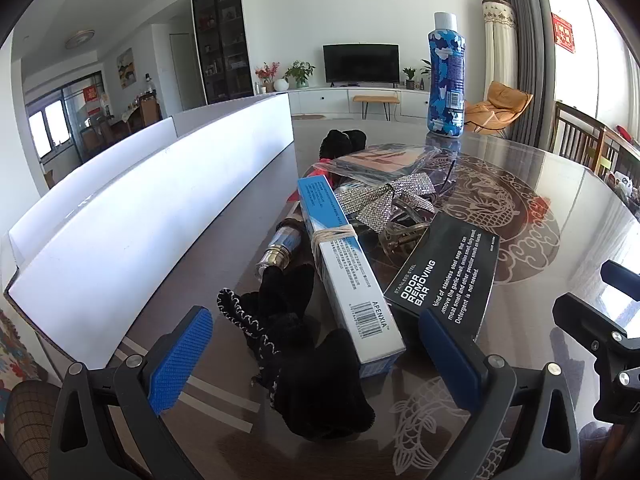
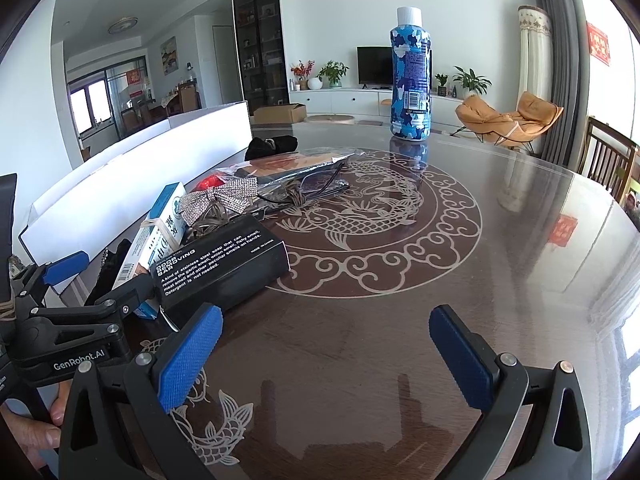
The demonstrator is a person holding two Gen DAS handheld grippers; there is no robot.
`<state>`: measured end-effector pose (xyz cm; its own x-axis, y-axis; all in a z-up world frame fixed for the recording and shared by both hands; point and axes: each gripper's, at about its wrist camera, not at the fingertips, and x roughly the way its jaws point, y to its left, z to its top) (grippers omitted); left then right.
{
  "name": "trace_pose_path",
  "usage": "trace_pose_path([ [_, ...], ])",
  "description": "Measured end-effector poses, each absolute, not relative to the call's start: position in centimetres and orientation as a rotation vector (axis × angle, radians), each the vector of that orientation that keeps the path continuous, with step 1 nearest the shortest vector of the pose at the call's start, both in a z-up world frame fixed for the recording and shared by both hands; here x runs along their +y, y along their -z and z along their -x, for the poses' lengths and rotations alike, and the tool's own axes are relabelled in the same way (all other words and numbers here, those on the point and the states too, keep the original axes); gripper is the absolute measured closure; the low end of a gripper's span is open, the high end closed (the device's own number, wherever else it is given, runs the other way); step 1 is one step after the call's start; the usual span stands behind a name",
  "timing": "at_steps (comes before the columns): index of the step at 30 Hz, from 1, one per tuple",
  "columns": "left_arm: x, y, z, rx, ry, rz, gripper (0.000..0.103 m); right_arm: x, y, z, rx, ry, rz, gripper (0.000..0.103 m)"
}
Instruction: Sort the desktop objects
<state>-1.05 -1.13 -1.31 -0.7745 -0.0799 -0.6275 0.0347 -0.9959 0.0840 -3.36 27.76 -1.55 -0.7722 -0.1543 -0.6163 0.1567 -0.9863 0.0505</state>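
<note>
Both grippers — left gripper and right gripper — are hovering spread; the black glove (soft, limp) is needing a mid-cloth pinch.

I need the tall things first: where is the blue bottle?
The blue bottle stands upright, alone at the table's far side, beyond the clutter pile.

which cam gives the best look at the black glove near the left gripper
The left wrist view. The black glove lies almost whole there, white-stitched fingers and cuff showing, between the open fingers of the left gripper. In the right wrist view only a dark sliver of the glove shows, behind that gripper and beside the long white-and-blue box.
</note>
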Motion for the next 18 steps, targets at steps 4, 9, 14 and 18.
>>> trace_pose_path([
  [4, -1.13, 1.29, 1.03, -0.103, 2.902, -1.031, 0.0, 27.71, 1.56, 3.36, 0.007, 2.811, -0.977, 0.0],
  [9, -1.11, 1.28, 1.03, -0.104, 2.902, -1.031, 0.0, 27.68, 1.55, 3.4, 0.012, 2.811, -0.976, 0.0],
  [14, -1.11, 1.3, 1.04, -0.104, 2.901, -1.03, 0.0, 27.62, 1.52, 3.4, 0.012, 2.813, -0.973, 0.0],
  [18, -1.11, 1.3, 1.05, -0.103, 2.902, -1.031, 0.0, 27.69, 1.57, 3.39, 0.01, 2.814, -0.971, 0.0],
])
